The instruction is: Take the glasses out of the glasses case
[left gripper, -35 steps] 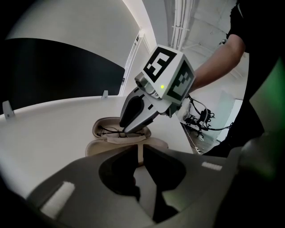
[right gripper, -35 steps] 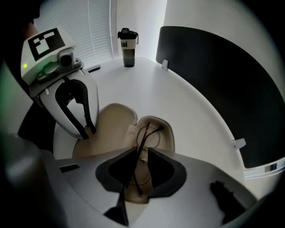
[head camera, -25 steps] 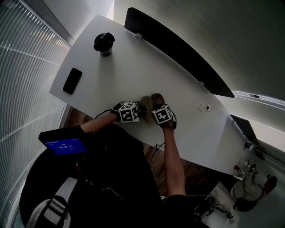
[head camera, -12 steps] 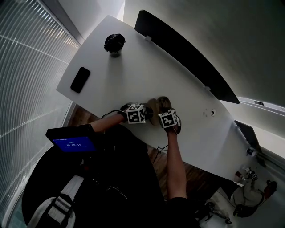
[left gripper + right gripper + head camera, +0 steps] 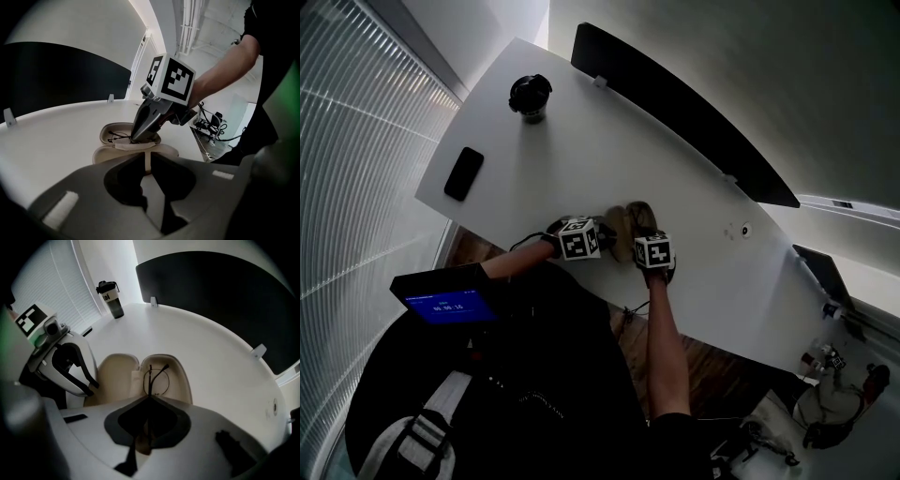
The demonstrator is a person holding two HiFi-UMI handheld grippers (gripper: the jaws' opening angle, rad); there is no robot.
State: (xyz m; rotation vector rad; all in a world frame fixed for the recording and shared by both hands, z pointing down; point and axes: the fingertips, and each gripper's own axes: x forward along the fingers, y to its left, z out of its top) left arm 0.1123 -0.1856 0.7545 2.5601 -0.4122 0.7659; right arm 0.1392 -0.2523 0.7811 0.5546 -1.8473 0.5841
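Note:
A beige glasses case [image 5: 115, 376] lies open on the white table [image 5: 562, 169] near its front edge. Thin black wire glasses [image 5: 158, 377] rest in its right half. My right gripper [image 5: 149, 399] reaches into that half, and its jaws are shut on the near part of the glasses frame. From the left, my left gripper [image 5: 146, 159] is shut on the rim of the case's other half [image 5: 164, 151]. The left gripper view shows the right gripper's fingers [image 5: 147, 123] dipping into the case [image 5: 123, 131] onto the glasses [image 5: 117, 137]. In the head view both grippers meet at the case [image 5: 628, 223].
A black phone [image 5: 464, 173] lies at the table's left edge. A dark bottle [image 5: 530, 96] stands at the far left corner, also in the right gripper view [image 5: 108, 298]. A long black panel [image 5: 675, 103] lines the table's far edge. A small round fitting [image 5: 742, 229] sits to the right.
The head camera has shifted a little. Both grippers have stayed at the open case in the same positions.

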